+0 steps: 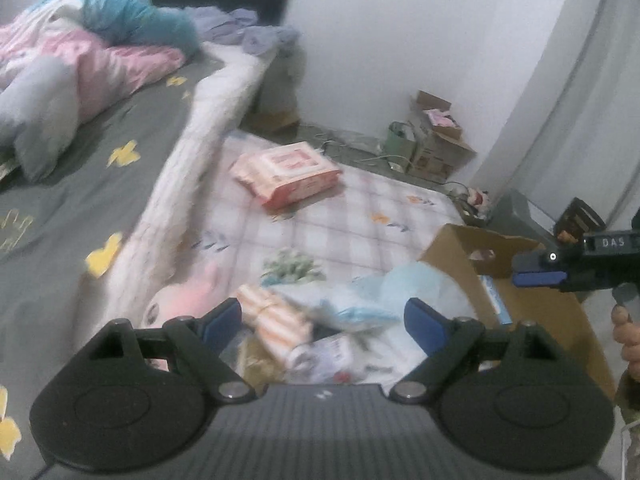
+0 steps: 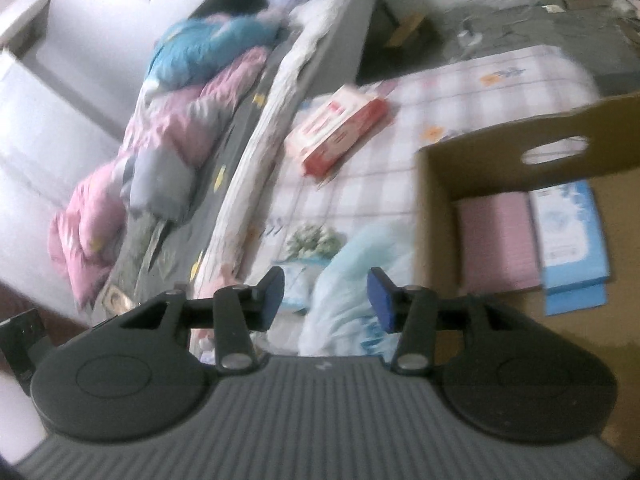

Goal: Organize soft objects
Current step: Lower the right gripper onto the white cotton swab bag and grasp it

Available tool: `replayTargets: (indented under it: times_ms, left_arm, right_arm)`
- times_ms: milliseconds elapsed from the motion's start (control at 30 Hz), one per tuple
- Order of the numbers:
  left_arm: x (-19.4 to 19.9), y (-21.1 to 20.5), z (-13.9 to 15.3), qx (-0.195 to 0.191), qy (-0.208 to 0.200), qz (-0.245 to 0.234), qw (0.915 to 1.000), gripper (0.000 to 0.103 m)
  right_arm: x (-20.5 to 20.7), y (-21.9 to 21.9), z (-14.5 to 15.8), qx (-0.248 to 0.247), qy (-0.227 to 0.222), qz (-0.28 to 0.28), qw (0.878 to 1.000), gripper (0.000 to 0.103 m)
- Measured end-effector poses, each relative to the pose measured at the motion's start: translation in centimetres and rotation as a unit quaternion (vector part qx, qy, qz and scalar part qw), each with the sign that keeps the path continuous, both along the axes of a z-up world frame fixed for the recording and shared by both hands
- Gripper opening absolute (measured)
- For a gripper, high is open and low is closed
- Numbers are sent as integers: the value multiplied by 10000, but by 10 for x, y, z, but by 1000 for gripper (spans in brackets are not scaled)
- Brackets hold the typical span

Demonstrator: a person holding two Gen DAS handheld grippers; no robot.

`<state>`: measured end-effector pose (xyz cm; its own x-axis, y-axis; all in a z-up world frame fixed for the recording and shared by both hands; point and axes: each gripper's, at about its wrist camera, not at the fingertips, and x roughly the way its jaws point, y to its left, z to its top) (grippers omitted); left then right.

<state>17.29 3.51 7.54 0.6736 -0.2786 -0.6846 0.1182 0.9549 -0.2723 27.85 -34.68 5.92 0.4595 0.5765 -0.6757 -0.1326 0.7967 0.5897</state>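
The left tool (image 1: 323, 318) stood wide open and empty above a heap of soft packs (image 1: 304, 332) lying on the checked mat (image 1: 360, 216) on the floor. The right tool (image 2: 326, 296) was partly open, nothing between its blue pads, over a pale blue bag (image 2: 352, 256) beside the cardboard box (image 2: 440, 184). Inside the box lay a pink pack (image 2: 496, 240) and a blue pack (image 2: 572, 240). Farther out on the mat sat a red-and-white wipes pack (image 1: 286, 172). Beyond, the bed (image 1: 100, 184) carried a rumpled pink and teal quilt (image 1: 92, 36).
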Motion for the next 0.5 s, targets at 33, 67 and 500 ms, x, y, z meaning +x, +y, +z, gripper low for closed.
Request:
replayTargets:
  times_ms: [33, 67, 500]
  left_arm:
    - [-2, 6, -4, -33, 8, 10, 10000, 89]
    - [-3, 10, -8, -69, 32, 5, 10000, 89]
    - [26, -25, -46, 477, -182, -943, 9942, 60]
  right_arm:
    - [2, 11, 0, -28, 32, 109, 9999, 52]
    - [4, 22, -1, -46, 72, 200, 9998, 56]
    - [69, 135, -24, -340, 718, 712, 9943, 64]
